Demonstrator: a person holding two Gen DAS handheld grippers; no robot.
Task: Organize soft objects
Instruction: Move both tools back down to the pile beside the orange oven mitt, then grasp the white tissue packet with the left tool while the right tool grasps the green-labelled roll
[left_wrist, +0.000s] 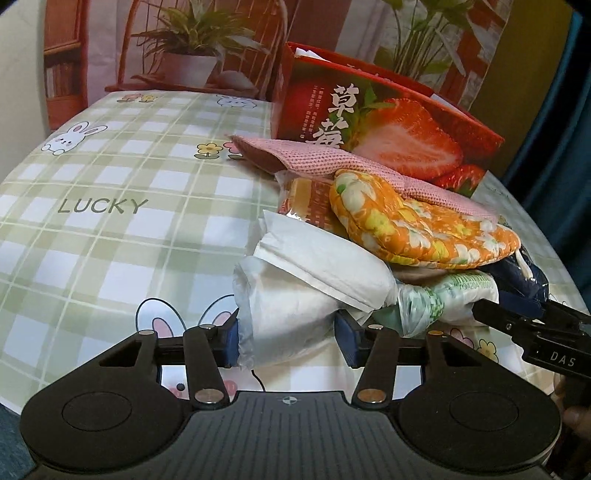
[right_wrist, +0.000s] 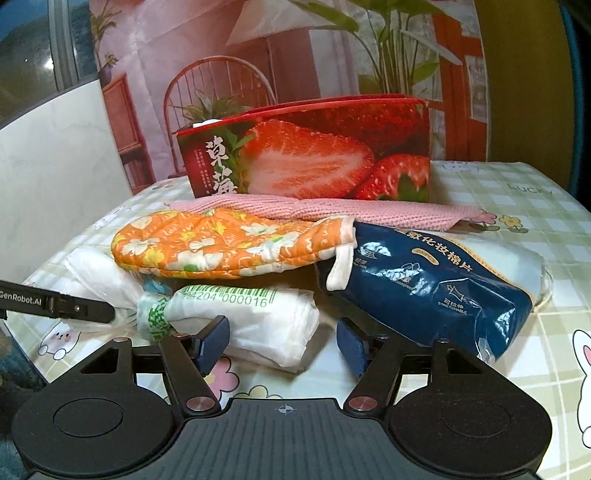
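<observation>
A pile of soft things lies on the checked tablecloth (left_wrist: 110, 184). An orange flowered oven mitt (left_wrist: 417, 225) (right_wrist: 225, 240) lies on top, over a pink knitted cloth (left_wrist: 332, 162) (right_wrist: 332, 210). A white folded diaper (left_wrist: 295, 295) sits between the pads of my left gripper (left_wrist: 288, 339), which stands wide around it. A white roll with green print (right_wrist: 243, 314) (left_wrist: 454, 299) lies between the pads of my right gripper (right_wrist: 284, 339), also wide around it. A dark blue cotton pad bag (right_wrist: 436, 280) leans on the right pad.
A red strawberry box (left_wrist: 388, 122) (right_wrist: 314, 155) stands open behind the pile. An orange packet (left_wrist: 310, 199) lies under the mitt. A printed backdrop hangs behind the table. The table edge runs close on the left in the right wrist view.
</observation>
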